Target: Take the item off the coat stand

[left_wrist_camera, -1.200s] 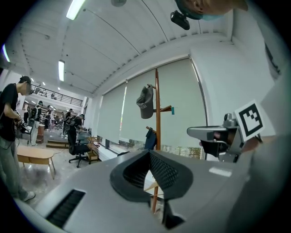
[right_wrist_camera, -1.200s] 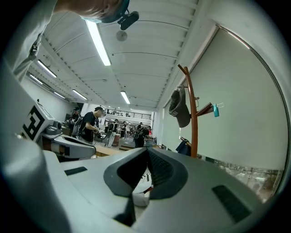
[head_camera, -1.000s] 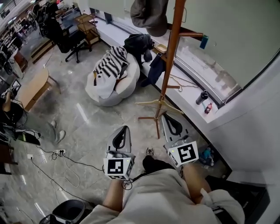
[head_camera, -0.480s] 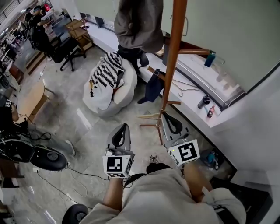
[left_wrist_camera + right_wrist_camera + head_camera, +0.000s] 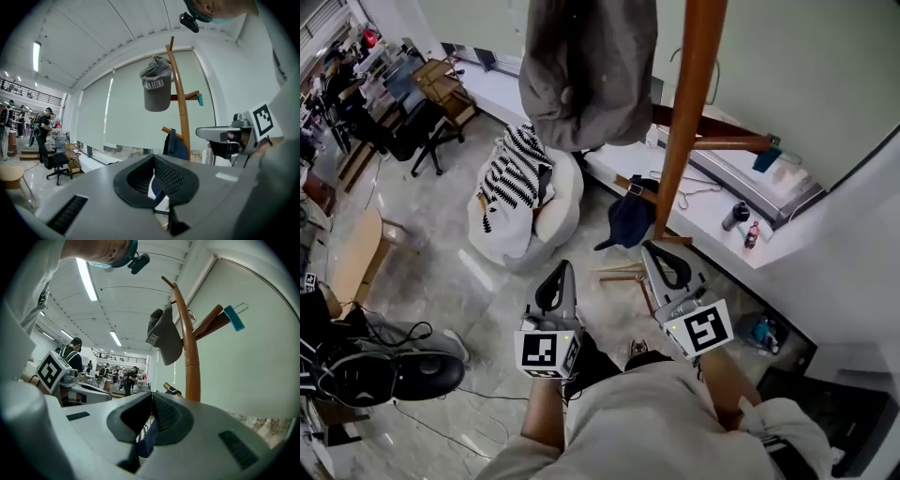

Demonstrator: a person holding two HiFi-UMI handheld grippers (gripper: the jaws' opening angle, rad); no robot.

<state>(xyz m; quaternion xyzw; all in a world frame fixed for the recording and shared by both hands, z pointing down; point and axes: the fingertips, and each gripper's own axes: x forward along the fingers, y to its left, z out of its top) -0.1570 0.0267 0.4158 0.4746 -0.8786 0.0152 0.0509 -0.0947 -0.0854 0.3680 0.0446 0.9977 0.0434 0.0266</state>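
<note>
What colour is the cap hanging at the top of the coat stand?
The cap is grey; the left gripper view shows it best.

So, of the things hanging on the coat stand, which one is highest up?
The grey cap, at the top of the coat stand; the dark blue item hangs from a lower peg.

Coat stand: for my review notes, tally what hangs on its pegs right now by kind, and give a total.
grey cap: 1
navy cloth item: 1
teal clip: 1
Total on the coat stand: 3
</note>
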